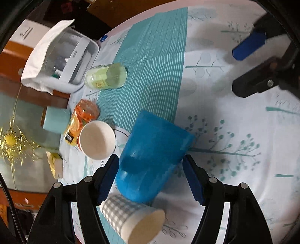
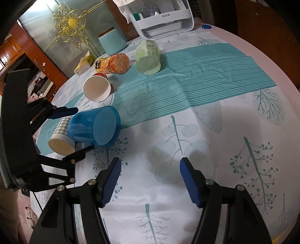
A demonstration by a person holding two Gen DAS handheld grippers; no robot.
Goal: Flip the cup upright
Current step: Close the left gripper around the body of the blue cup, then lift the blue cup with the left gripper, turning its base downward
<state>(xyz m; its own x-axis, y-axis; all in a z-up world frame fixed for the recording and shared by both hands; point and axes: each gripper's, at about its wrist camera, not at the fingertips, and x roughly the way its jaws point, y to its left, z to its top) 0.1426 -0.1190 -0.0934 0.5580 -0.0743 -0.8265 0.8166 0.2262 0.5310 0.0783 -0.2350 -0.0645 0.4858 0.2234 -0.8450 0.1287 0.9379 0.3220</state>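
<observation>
A blue plastic cup [image 1: 153, 157] lies on its side on the tablecloth, its flat base turned toward the right wrist view [image 2: 93, 127]. My left gripper [image 1: 151, 177] is open, one finger on each side of the cup, neither pad clearly pressing it. It shows in the right wrist view [image 2: 78, 129] at the left. My right gripper [image 2: 150, 181] is open and empty over bare cloth, well right of the cup; it shows at the upper right of the left wrist view [image 1: 243, 69]. A checked paper cup [image 1: 131, 217] lies on its side beside the blue cup.
A white paper cup [image 2: 97, 88] lies on its side farther back. An orange bottle [image 2: 114, 63] and a green bottle [image 2: 148, 58] lie on a teal striped runner [image 2: 196, 71]. A white appliance [image 2: 165, 16], a teal canister [image 2: 112, 41] and a tissue box [image 2: 84, 63] stand at the table's far edge.
</observation>
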